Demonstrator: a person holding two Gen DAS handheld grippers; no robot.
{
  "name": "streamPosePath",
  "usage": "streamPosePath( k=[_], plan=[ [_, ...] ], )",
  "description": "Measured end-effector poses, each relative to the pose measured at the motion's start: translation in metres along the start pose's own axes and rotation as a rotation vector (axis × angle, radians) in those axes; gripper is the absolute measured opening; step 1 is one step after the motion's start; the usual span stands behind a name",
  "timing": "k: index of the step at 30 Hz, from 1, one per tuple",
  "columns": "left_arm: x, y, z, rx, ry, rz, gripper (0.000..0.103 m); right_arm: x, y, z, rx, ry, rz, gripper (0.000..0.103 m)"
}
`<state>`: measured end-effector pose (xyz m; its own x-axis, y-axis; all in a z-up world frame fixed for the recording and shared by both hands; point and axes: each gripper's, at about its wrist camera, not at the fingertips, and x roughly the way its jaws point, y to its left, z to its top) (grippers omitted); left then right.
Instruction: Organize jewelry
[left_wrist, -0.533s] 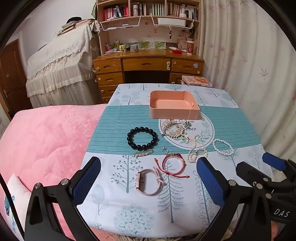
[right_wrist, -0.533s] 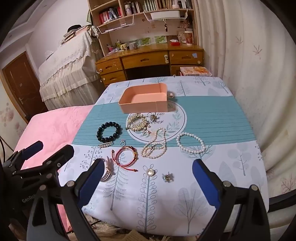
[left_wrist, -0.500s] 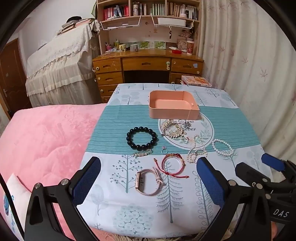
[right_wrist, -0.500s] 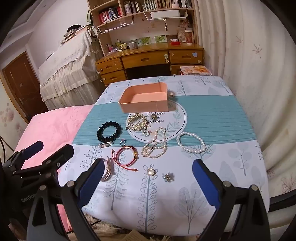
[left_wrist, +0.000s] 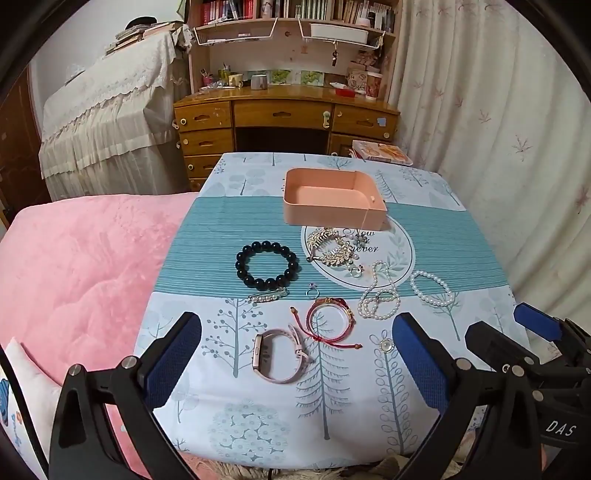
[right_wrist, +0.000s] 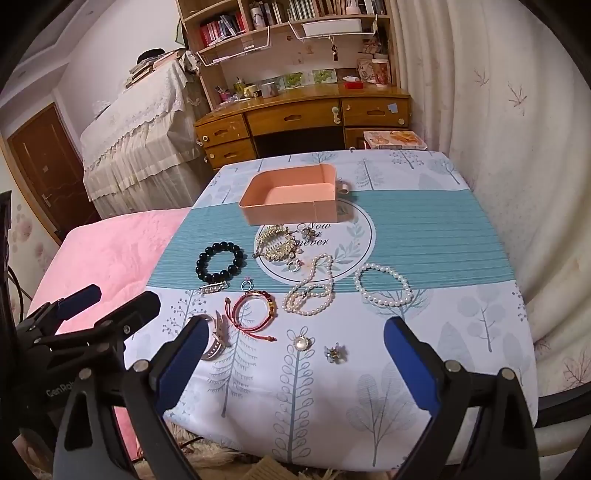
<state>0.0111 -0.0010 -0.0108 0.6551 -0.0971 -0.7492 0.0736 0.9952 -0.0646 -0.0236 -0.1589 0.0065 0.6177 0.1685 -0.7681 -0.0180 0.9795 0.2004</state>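
A pink tray (left_wrist: 334, 206) stands empty at the table's far middle, also in the right wrist view (right_wrist: 291, 201). Before it lie a black bead bracelet (left_wrist: 266, 265), gold hair combs (left_wrist: 330, 248), a pearl necklace (left_wrist: 378, 295), a pearl bracelet (left_wrist: 430, 288), a red cord bracelet (left_wrist: 330, 320) and a pink watch (left_wrist: 279, 355). Two brooches (right_wrist: 303, 344) (right_wrist: 335, 353) lie near the front. My left gripper (left_wrist: 295, 360) is open above the watch. My right gripper (right_wrist: 293, 362) is open above the brooches. Both are empty.
The table (left_wrist: 258, 424) wears a tree-print cloth. A pink bed (left_wrist: 74, 277) lies to its left. A curtain (left_wrist: 498, 129) hangs at the right. A wooden desk with shelves (left_wrist: 284, 114) stands behind.
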Motion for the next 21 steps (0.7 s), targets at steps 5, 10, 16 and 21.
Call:
streamPosePath(
  k=[5, 10, 16, 21],
  plan=[
    [-0.002, -0.003, 0.000, 0.009, 0.001, 0.003, 0.102, -0.002, -0.001, 0.001, 0.002, 0.003, 0.007, 0.097],
    [-0.004, -0.004, -0.004, 0.011, 0.009, 0.009, 0.102, -0.005, -0.004, -0.004, 0.012, 0.010, 0.014, 0.096],
    [-0.005, -0.004, -0.007, 0.010, 0.012, 0.012, 0.102, -0.005, -0.005, -0.009, 0.014, 0.017, 0.012, 0.097],
    [-0.005, -0.004, -0.008, 0.011, 0.011, 0.015, 0.102, -0.005, -0.005, -0.009, 0.013, 0.016, 0.015, 0.096]
  ],
)
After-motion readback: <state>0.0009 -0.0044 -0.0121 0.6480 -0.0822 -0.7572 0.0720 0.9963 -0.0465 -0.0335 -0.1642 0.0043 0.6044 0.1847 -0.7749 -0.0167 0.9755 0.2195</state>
